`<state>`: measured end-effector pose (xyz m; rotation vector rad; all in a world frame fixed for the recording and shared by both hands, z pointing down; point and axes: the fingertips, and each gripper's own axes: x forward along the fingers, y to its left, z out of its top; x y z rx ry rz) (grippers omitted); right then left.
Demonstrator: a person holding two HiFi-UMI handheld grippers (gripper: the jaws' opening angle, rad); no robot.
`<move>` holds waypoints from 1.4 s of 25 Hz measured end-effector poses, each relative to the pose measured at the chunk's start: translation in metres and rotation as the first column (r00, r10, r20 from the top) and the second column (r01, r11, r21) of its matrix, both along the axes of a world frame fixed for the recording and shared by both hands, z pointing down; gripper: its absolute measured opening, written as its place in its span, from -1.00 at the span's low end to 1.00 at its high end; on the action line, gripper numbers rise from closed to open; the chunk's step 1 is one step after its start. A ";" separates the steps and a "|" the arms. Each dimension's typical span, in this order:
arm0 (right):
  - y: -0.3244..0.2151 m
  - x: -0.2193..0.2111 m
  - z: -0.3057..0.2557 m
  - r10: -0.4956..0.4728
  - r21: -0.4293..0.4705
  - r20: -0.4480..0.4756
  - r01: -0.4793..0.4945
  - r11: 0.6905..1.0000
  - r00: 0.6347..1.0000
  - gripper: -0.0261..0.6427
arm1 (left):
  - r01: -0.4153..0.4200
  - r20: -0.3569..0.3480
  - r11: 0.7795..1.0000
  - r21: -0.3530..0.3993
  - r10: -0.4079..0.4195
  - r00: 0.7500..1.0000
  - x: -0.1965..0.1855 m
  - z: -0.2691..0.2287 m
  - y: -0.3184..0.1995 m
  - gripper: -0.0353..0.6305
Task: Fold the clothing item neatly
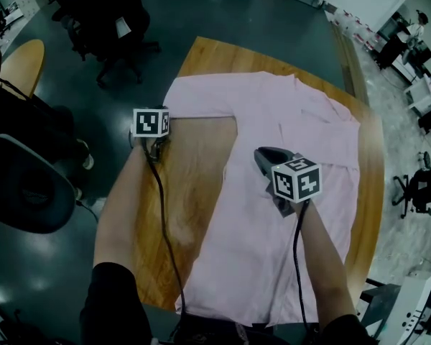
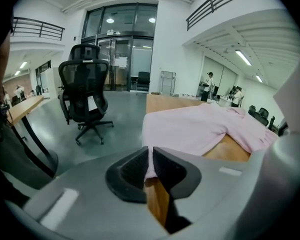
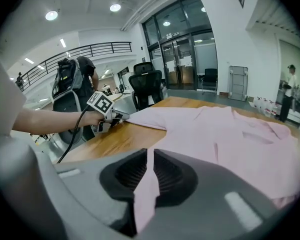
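Observation:
A pink long-sleeved shirt (image 1: 294,214) lies spread flat on the wooden table (image 1: 179,192), collar at the far end. Its left sleeve (image 1: 201,108) stretches out sideways to the table's left edge. My left gripper (image 1: 162,135) is shut on the end of that sleeve; in the left gripper view a thin fold of pink cloth (image 2: 150,171) sits pinched in the left gripper (image 2: 151,164). My right gripper (image 1: 264,154) rests over the middle of the shirt, shut on a raised fold of the body fabric (image 3: 145,199). The right gripper view also shows the left gripper (image 3: 115,117) at the sleeve tip.
A black office chair (image 1: 108,27) stands on the dark floor beyond the table's far left corner. Another chair (image 1: 21,185) and a round wooden table (image 1: 21,63) are at the left. The table's left edge runs just beside my left hand.

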<state>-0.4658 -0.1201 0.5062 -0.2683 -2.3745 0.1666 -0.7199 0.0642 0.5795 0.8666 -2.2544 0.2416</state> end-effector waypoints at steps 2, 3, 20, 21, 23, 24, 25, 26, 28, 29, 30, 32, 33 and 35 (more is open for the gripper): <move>0.001 0.002 0.000 0.000 -0.006 0.001 0.000 1.000 1.000 -0.80 | -0.001 0.034 1.000 -0.006 0.001 0.999 -0.001 -0.011 -0.002 -0.79; 0.000 0.004 0.001 0.002 -0.012 0.002 -0.002 1.000 1.000 -0.80 | 0.001 0.056 1.000 -0.005 -0.001 0.998 -0.001 -0.019 -0.004 -0.79; -0.054 0.090 -0.050 0.047 -0.114 0.128 -0.032 0.993 0.991 -0.80 | -0.149 0.414 0.974 -0.171 0.208 0.886 0.109 -0.202 -0.154 -0.79; -0.062 0.097 -0.052 0.061 -0.119 0.131 -0.045 0.992 0.990 -0.80 | -0.167 0.417 0.970 -0.176 0.227 0.880 0.119 -0.203 -0.169 -0.79; -0.077 0.109 -0.056 0.087 -0.126 0.135 -0.070 0.990 0.987 -0.80 | -0.205 0.414 0.963 -0.177 0.262 0.872 0.141 -0.203 -0.198 -0.79; -0.083 0.114 -0.057 0.098 -0.128 0.137 -0.081 0.988 0.986 -0.80 | -0.225 0.410 0.958 -0.176 0.279 0.868 0.151 -0.202 -0.212 -0.79; -0.090 0.120 -0.058 0.109 -0.129 0.138 -0.092 0.987 0.984 -0.80 | -0.244 0.406 0.954 -0.175 0.296 0.865 0.161 -0.201 -0.225 -0.79; -0.097 0.126 -0.058 0.121 -0.130 0.139 -0.103 0.986 0.983 -0.80 | -0.263 0.403 0.949 -0.172 0.311 0.861 0.172 -0.199 -0.238 -0.79; -0.113 0.139 -0.056 0.147 -0.129 0.134 -0.130 0.983 0.980 -0.80 | -0.299 0.399 0.940 -0.166 0.341 0.851 0.193 -0.192 -0.265 -0.79; -0.121 0.146 -0.054 0.161 -0.129 0.130 -0.145 0.981 0.978 -0.80 | -0.318 0.396 0.933 -0.166 0.358 0.845 0.203 -0.187 -0.278 -0.79; -0.129 0.153 -0.052 0.175 -0.129 0.125 -0.159 0.979 0.977 -0.80 | -0.338 0.393 0.926 -0.168 0.377 0.839 0.214 -0.182 -0.291 -0.79; -0.142 0.166 -0.046 0.198 -0.130 0.113 -0.183 0.974 0.974 -0.80 | -0.376 0.382 0.911 -0.171 0.413 0.826 0.235 -0.168 -0.315 -0.79; -0.148 0.172 -0.042 0.208 -0.130 0.105 -0.194 0.972 0.972 -0.80 | -0.396 0.372 0.902 -0.170 0.431 0.822 0.246 -0.160 -0.327 -0.79; -0.159 0.185 -0.033 0.231 -0.129 0.088 -0.218 0.967 0.969 -0.80 | -0.441 0.337 0.881 -0.173 0.474 0.814 0.269 -0.135 -0.348 -0.78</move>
